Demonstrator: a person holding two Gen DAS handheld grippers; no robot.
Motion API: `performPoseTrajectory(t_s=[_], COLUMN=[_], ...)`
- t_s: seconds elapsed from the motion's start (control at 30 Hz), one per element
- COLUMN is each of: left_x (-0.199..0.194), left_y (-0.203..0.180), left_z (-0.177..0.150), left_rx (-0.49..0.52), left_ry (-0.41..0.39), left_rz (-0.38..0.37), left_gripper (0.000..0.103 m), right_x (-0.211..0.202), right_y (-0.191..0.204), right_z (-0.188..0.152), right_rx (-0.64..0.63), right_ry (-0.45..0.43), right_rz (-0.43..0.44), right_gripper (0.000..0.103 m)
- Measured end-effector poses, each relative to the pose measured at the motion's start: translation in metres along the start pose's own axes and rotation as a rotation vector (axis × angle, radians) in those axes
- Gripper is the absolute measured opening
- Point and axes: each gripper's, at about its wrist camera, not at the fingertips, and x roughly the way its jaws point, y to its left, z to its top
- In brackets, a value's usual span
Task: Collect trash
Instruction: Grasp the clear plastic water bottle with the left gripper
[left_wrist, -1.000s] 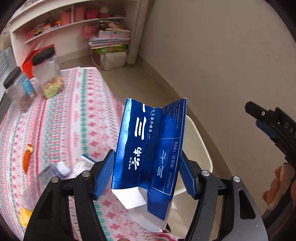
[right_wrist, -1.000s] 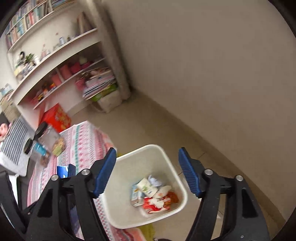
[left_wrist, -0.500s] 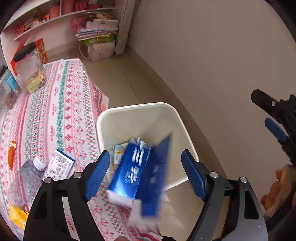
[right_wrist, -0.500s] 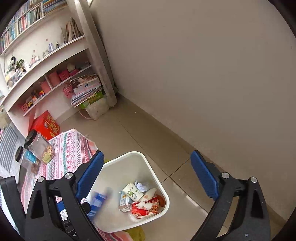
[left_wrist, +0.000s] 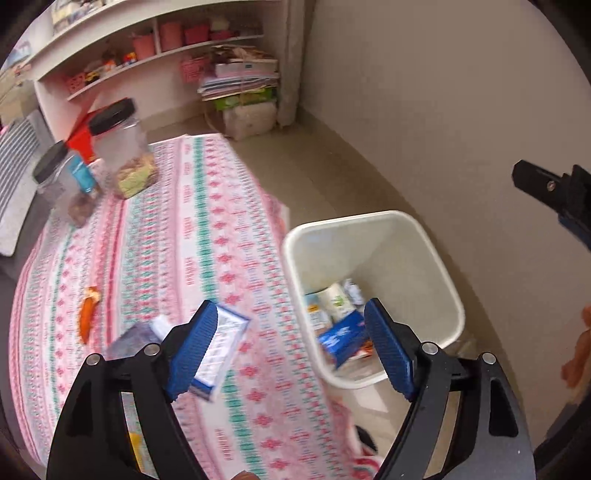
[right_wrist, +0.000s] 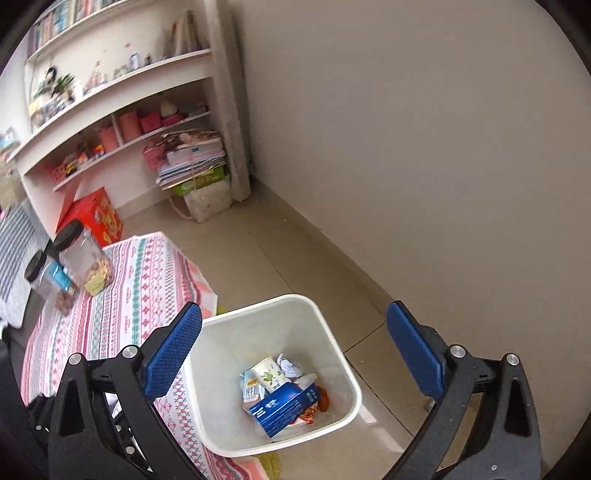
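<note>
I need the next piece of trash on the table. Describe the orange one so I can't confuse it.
On the pink patterned tablecloth, look toward its left side, away from the white bin. The orange wrapper lies flat there, alone, left of the crushed bottle and blue-white box; it is the only small orange strip.

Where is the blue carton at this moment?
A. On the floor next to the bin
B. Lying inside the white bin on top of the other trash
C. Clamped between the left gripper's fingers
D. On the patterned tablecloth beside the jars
B: the blue carton lies inside the white bin on the other trash, and the left gripper is open with nothing between its fingers.
</note>
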Motion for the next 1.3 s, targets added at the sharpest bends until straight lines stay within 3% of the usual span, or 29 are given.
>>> performPoseTrajectory(t_s=[0.57, 0.73, 0.97, 1.1, 1.3], left_x=[0.012, 0.017, 0.040, 0.054, 0.076], left_y=[0.145, 0.177, 0.180, 0.167, 0.158], left_z=[-0.018, -0.025, -0.041, -0.049, -0.057], left_rx=[-0.119, -0.128, 0.026, 0.133, 0.217], left_ry=[0.078, 0.133, 0.337, 0.388, 0.426], left_rz=[0.169, 0.155, 0.031, 0.028, 0.055], left_gripper=[0.079, 0.079, 0.080, 0.080, 0.079], right_x=[0.008, 0.012, 0.024, 0.033, 0.050], right_y=[0.131, 0.160, 0.177, 0.177, 0.181], right_z=[-0.020, -0.027, -0.030, -0.031, -0.036], right_rx=[-0.243, -0.296, -0.313, -0.301, -0.316], right_ry=[0.066, 0.092, 0.129, 0.152, 0.206], right_rz=[0.097, 0.109, 0.096, 0.081, 0.051], right_gripper=[0.096, 0.096, 0.096, 0.096, 0.096])
